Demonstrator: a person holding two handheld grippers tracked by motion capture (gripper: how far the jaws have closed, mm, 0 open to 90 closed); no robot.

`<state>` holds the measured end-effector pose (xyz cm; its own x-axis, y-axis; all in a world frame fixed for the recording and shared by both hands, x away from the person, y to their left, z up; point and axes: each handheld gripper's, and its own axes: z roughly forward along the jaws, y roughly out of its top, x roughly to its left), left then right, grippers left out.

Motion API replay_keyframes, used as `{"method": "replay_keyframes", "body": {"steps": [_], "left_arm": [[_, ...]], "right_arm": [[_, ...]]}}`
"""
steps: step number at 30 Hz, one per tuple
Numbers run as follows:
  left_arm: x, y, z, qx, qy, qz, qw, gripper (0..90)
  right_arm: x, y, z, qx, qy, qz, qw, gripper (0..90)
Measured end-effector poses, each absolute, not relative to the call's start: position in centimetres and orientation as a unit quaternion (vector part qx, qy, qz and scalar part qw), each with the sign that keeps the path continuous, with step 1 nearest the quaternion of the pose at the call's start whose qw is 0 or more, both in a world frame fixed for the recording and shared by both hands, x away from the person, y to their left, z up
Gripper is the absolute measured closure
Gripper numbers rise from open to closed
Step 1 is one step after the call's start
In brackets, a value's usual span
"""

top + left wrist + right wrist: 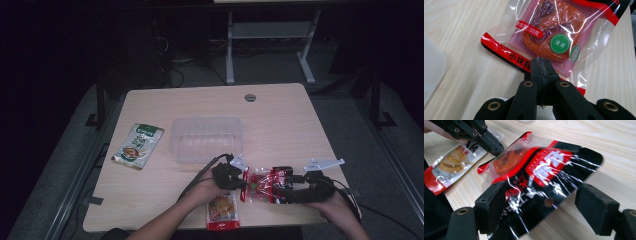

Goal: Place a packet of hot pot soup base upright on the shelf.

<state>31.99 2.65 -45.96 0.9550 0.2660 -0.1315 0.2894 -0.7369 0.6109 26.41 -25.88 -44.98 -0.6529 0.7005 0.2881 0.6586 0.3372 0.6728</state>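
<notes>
The wooden table [280,120] is taking up the middle of the high view, and sitting towards its centre is a clear plastic tub [206,138], lying open-side up. Off to the left of the tub a green-topped food pouch [138,145] is resting flat on the wood, well apart from the action. Down at the near edge, the red and black snack packet [264,184] is stretching between the two tools (its clear end showing an orange-brown piece inside, with a round green sticker on it). The left gripper [541,65] is biting that packet at the red-striped seam on its clear end, jaws pressed tight together on the film, and the packet is lying against the table there. The right gripper [544,205] is straddling the black printed end, jaws standing wide apart, the left pad just touching the film and the right pad sitting clear of it, so nothing is being squeezed on this side. Just below the left gripper, at the very edge of the table, a smaller red-bordered pouch [223,211] with yellowish contents is lying flat, partly tucked under the person's left hand [205,191].
</notes>
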Motion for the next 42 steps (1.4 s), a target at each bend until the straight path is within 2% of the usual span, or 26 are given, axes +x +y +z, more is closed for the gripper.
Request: {"method": "replay_keyframes", "body": {"steps": [12,18,32,36,42], "left_arm": [[31.9,2.6,-46.0,0.93,0.154,-0.02,0.333,89.8],[31.9,2.6,-46.0,0.93,0.154,-0.021,0.333,89.8],[32.0,2.6,-46.0,0.93,0.153,-0.023,0.335,89.8],[32.0,2.6,-46.0,0.929,0.153,-0.024,0.335,89.9],[32.0,2.6,-46.1,0.928,0.156,-0.025,0.337,89.8]], "right_arm": [[26.9,-24.9,-45.4,0.413,0.811,0.414,0.004,25.3],[26.8,-24.5,-45.2,0.4,0.817,0.415,0.006,36.4],[26.7,-24.5,-44.9,0.367,0.835,0.41,0.024,82.8],[26.7,-24.2,-44.8,0.354,0.844,0.402,0.03,86.8],[26.8,-24.4,-44.8,0.347,0.842,0.412,0.027,88.0]]}}
